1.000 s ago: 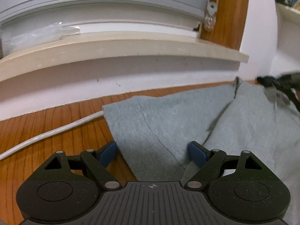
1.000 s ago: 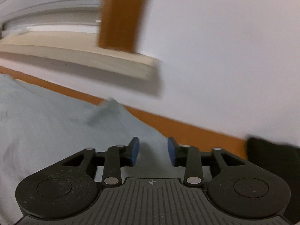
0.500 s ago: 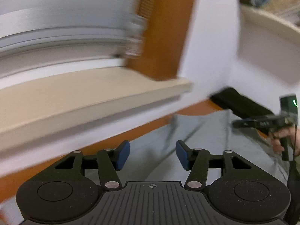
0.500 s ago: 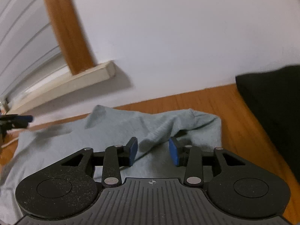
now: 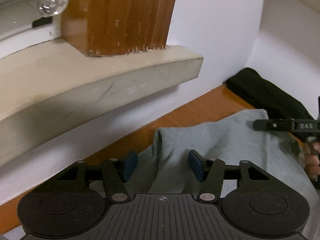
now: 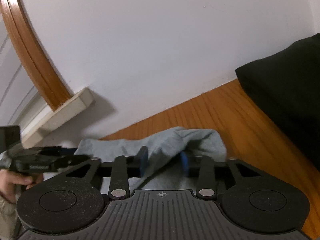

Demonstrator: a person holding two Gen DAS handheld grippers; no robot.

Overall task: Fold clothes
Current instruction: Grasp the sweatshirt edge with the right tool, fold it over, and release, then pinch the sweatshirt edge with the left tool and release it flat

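Note:
A grey-blue garment (image 5: 220, 140) lies rumpled on the wooden table (image 5: 190, 114) near the wall. My left gripper (image 5: 163, 166) is open, low over the cloth, with a raised fold ridge between its blue pads (image 5: 130, 166). In the right wrist view the garment (image 6: 200, 138) bunches up at its far edge. My right gripper (image 6: 164, 162) is open, its pads (image 6: 143, 160) standing on either side of a lifted fold without pinching it. Each gripper shows in the other's view: the right gripper (image 5: 280, 125), and the left gripper (image 6: 46, 160) held by a hand (image 6: 12, 182).
A black cloth pile (image 5: 270, 96) lies on the table just right of the garment, also the black cloth pile (image 6: 290, 100). A beige window sill (image 5: 100, 84) juts over the table's back edge under a wooden frame post (image 5: 120, 16). White wall runs behind.
Both grippers have swung to the garment's far right end near the wall. The left gripper's jaws have narrowed from wide open. The right gripper has dropped lower onto the bunched cloth.

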